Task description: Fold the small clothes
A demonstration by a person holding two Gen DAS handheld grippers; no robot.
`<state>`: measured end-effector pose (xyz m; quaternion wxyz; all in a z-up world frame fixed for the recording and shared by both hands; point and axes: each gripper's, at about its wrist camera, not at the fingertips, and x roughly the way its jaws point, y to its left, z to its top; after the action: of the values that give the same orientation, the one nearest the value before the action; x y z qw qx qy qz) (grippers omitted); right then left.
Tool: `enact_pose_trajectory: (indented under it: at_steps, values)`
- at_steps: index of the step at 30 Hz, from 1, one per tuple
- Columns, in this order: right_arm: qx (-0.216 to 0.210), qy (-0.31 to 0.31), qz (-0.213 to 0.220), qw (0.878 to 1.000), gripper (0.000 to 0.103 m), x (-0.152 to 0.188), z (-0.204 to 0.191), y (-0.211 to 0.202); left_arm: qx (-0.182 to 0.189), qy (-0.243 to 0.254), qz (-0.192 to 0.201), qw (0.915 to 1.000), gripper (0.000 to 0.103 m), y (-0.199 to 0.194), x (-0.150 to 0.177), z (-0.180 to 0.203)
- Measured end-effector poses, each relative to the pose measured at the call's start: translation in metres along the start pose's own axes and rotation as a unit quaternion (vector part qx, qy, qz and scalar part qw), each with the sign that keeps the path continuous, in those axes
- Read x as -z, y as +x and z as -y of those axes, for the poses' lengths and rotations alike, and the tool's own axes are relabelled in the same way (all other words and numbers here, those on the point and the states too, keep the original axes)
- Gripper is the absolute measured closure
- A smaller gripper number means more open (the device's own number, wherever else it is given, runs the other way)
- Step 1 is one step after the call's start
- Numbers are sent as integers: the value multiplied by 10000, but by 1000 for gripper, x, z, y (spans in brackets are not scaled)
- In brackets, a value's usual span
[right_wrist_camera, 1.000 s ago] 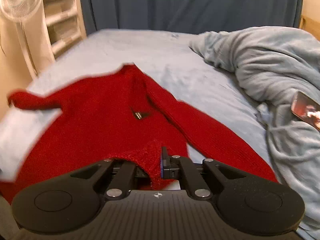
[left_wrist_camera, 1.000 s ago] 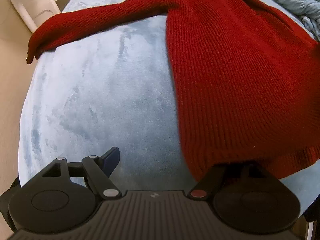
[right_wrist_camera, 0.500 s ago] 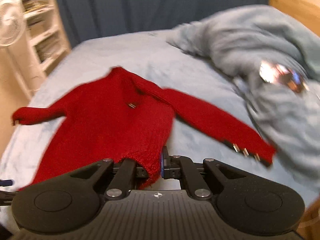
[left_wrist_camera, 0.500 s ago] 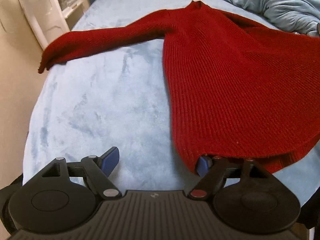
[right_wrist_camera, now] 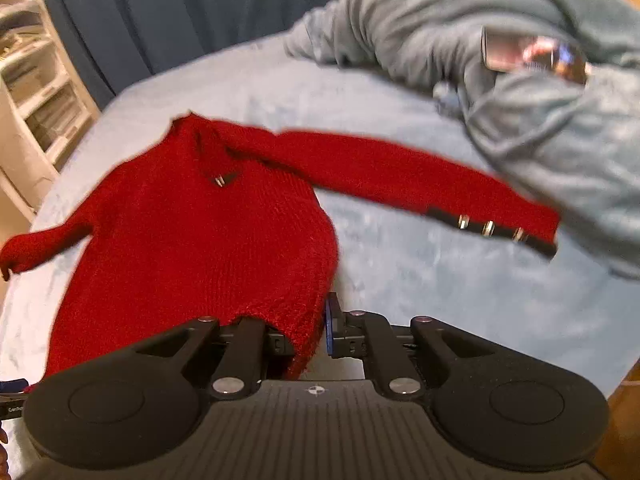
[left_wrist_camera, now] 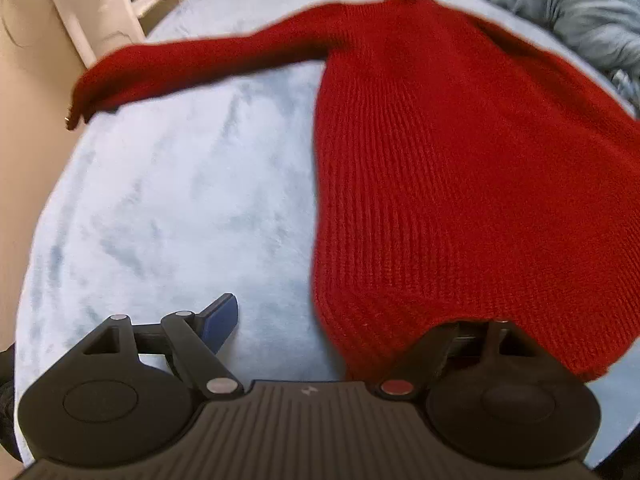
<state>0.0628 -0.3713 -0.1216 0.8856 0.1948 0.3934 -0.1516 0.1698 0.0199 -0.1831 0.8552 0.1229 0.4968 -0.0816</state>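
A red knit sweater (left_wrist_camera: pixel 440 168) lies spread on the pale blue bed (left_wrist_camera: pixel 180 200), neck at the far end, both sleeves stretched outwards. My left gripper (left_wrist_camera: pixel 340 320) stands open at the sweater's near left hem corner. Its left finger (left_wrist_camera: pixel 220 316) rests over bare bedding, while the hem covers its right finger. My right gripper (right_wrist_camera: pixel 308 320) is at the near right hem corner of the sweater (right_wrist_camera: pixel 200 240). Its jaws are opening, the hem corner still hangs between them, and a slim gap shows beside the right pad (right_wrist_camera: pixel 328 320).
A crumpled grey-blue duvet (right_wrist_camera: pixel 540 100) is piled at the right of the bed, with a phone (right_wrist_camera: pixel 532 56) lying on it. White shelves (right_wrist_camera: pixel 36 92) stand left of the bed and a dark blue curtain (right_wrist_camera: pixel 160 8) hangs behind. The bed's left edge drops to the floor (left_wrist_camera: pixel 24 140).
The right gripper has sunk towards the bed and its jaws have parted slightly around the hem. The sweater now lies flatter with its right sleeve stretched out. The left gripper shifted a little, still open.
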Motion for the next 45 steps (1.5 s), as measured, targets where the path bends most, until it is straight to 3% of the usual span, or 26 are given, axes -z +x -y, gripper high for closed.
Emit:
enact_pose_trajectory:
  at_steps: [1, 2, 3, 4, 5, 6, 7, 11, 14, 18, 22, 24, 27, 32, 37, 41, 42, 43, 44, 45]
  values:
    - [-3, 57, -71, 10000, 89, 3, 1, 9, -13, 30, -19, 10000, 22, 4, -1, 2]
    - [-24, 117, -126, 9998, 86, 7, 3, 18, 54, 76, -4, 10000, 35, 4, -3, 4]
    - [-37, 178, -177, 9997, 82, 11, 4, 28, 201, 116, 5, 9997, 62, 3, -5, 5]
    - [-32, 223, -223, 9995, 72, 14, 5, 37, 385, 137, -7, 9992, 75, 1, -7, 5]
    - [-3, 266, -271, 9993, 57, 19, 6, 47, 348, 152, 44, 9993, 82, -2, -9, 7]
    - [51, 313, -316, 9990, 51, 23, 6, 55, 138, 242, 165, 9995, 92, -5, -11, 10]
    - [106, 356, -360, 9987, 43, 27, 7, 63, -31, 338, 248, 9991, 95, -5, -13, 11]
    - [142, 562, -577, 9967, 28, 50, 11, 82, 142, -27, 98, 9998, 90, 7, -17, -5]
    - [73, 558, -418, 9975, 27, 66, 10, 78, 216, 40, 125, 9997, 88, 11, -10, -3]
    - [43, 844, -299, 9960, 27, 73, 15, 65, -57, 377, 227, 9990, 87, 14, -6, 12]
    - [46, 1296, -193, 9914, 27, 75, 30, 51, -46, 249, 65, 9997, 83, 17, -13, 10]
    - [-41, 1566, -287, 9872, 27, 72, 43, 50, -44, 61, -59, 10000, 62, 16, -19, 2]
    - [-181, 1673, -457, 9847, 27, 66, 53, 55, 47, -324, -108, 9994, 40, 13, -25, -13]
    - [-318, 1253, -625, 9896, 27, 68, 40, 57, 194, -508, -85, 9985, 39, 6, -25, -16]
    - [-128, 786, -527, 9954, 27, 88, 20, 51, 381, -531, 14, 9979, 38, -1, -21, -7]
    - [-77, 642, -408, 9971, 29, 90, 17, 49, 430, -290, -88, 9986, 35, 3, -7, 9]
    - [-73, 657, -405, 9970, 30, 89, 18, 51, 376, -239, -53, 9990, 34, 3, -5, 12]
    - [-94, 646, -416, 9970, 51, 88, 19, 54, 313, -210, -32, 9993, 34, 3, -5, 15]
    - [-272, 574, -500, 9967, 91, 84, 18, 55, 289, -196, -48, 9994, 35, 4, -5, 17]
    - [-640, 649, -628, 9939, 95, 78, 19, 55, 308, -184, -74, 9993, 49, 3, -7, 16]
